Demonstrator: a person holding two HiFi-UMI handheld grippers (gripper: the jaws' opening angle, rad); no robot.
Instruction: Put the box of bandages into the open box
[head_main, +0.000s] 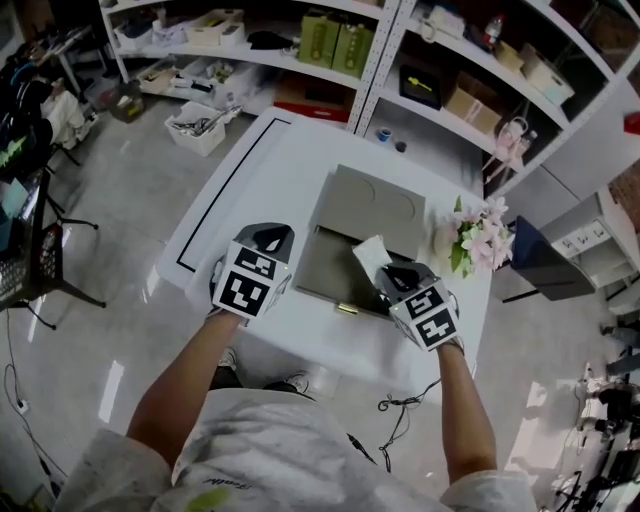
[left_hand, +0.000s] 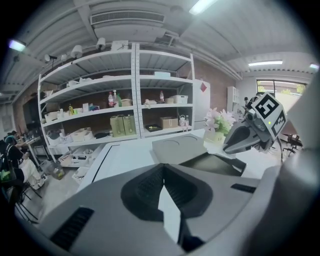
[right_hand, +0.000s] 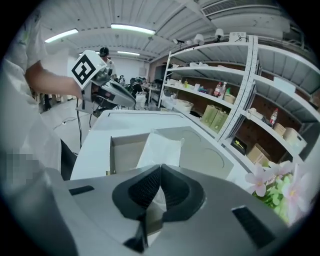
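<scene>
Our right claw (right_hand: 160, 170) is pinched on the near end of the box of bandages (right_hand: 160, 145). The white carton juts forward from between the pads. It hangs tilted over the open box (right_hand: 125, 152), above that box's right half, and we cannot tell whether it touches the floor inside. From the head view the same claw (head_main: 388, 275) sits over the near right corner of the open box (head_main: 325, 265), and the box of bandages (head_main: 370, 255) rises out of it towards the far side.

Our left claw (left_hand: 162, 172) is pressed together, tip to tip, with nothing between the pads. It hovers just off the left wall of the open box (left_hand: 210, 162), over bare table, and the head view shows it (head_main: 268, 238) close beside that wall but not touching it.

The lid (head_main: 370, 205) of the open box lies flat behind the tray, hinged along its far edge, with two shallow round recesses in its surface. The open box itself rests near the middle of the white table (head_main: 260, 170). To the right of the open box, near the table's edge, stands a bunch of pale pink flowers (head_main: 480, 235). Beyond the open box, past the far edge of the table, run white shelves (head_main: 350, 40) loaded with cartons and bottles.
</scene>
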